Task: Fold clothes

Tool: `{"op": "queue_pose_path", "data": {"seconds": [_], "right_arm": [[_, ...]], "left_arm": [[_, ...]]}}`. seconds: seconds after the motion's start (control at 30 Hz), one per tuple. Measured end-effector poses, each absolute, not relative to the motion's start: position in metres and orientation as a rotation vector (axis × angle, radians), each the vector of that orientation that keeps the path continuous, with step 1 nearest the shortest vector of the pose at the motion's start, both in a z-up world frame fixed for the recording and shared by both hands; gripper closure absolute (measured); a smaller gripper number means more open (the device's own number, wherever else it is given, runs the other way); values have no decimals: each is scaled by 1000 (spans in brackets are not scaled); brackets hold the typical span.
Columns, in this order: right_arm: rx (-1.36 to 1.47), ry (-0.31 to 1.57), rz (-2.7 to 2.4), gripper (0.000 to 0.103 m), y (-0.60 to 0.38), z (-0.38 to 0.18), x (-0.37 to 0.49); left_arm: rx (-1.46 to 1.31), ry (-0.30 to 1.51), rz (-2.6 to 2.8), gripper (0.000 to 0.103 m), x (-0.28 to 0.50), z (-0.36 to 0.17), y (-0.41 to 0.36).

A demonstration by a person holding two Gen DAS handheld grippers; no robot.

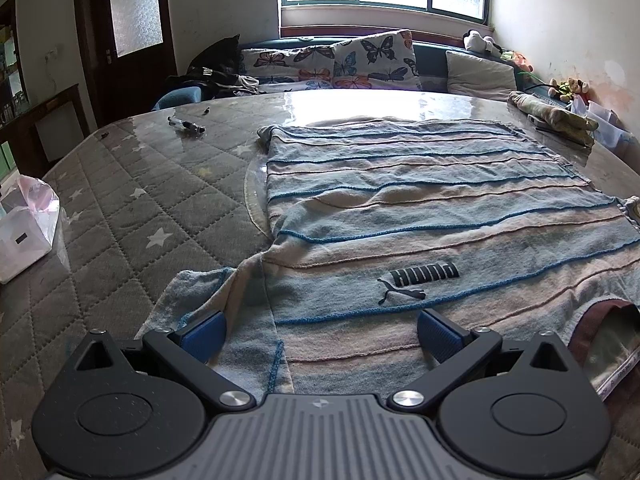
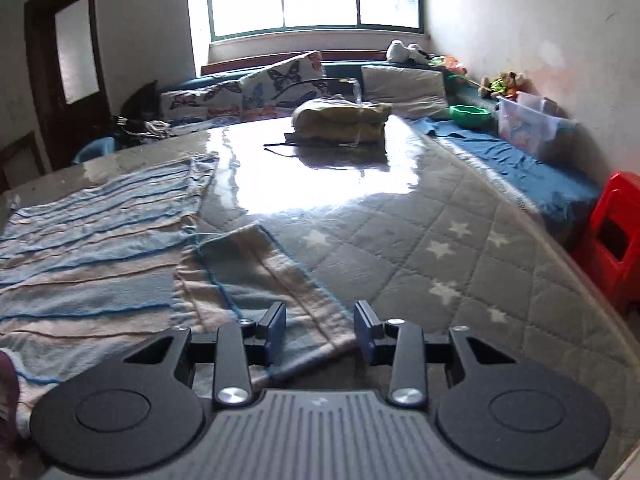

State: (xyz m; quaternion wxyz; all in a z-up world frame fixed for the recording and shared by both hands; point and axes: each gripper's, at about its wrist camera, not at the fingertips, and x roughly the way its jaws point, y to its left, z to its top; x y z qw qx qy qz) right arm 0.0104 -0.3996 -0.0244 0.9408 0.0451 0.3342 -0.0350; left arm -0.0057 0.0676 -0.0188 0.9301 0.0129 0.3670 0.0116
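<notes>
Striped T-shirt (image 1: 420, 216) lies spread flat on the quilted star-print table cover (image 1: 120, 208), front up, collar at the near edge, hem toward the far window side. Logo reads upside down from the near side. Its left sleeve (image 1: 200, 300) is crumpled near the left gripper; its right sleeve (image 2: 272, 280) lies out flat to the right.

Right gripper (image 2: 320, 330) sits low over the right sleeve's cuff end, jaws partly closed and straddling the fabric, pads not visibly pinching yet. Nothing held. Left gripper (image 1: 320, 330) hovers over the near left shoulder, jaws wide apart, nothing held.

Step in hand looks like grabbing the right sleeve to fold it inward. To do it well: pinch at the cuff's outer edge, take both layers, lift only slightly so the body does not drag, carry it left across the chest and lay it flat along the stripes. Left sleeve probably needs smoothing before its own fold.

Farther out: folded yellowish garment (image 2: 344, 122) at the far side, pen (image 1: 186, 125) far left, red stool (image 2: 612, 236) beyond the right edge.
</notes>
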Motion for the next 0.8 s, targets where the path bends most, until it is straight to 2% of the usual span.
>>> {"op": "queue_pose_path", "data": {"seconds": [0.3, 0.33, 0.47, 0.8], "right_arm": [[177, 683, -142, 63, -407, -27, 5], [179, 680, -138, 66, -404, -27, 5], [224, 659, -122, 92, -399, -28, 4], [216, 528, 27, 96, -363, 17, -9]], "left_arm": [[25, 750, 27, 0, -6, -19, 67], [26, 752, 26, 0, -6, -18, 67], [28, 732, 26, 0, -7, -11, 66], [-5, 678, 37, 0, -14, 5, 68]]}}
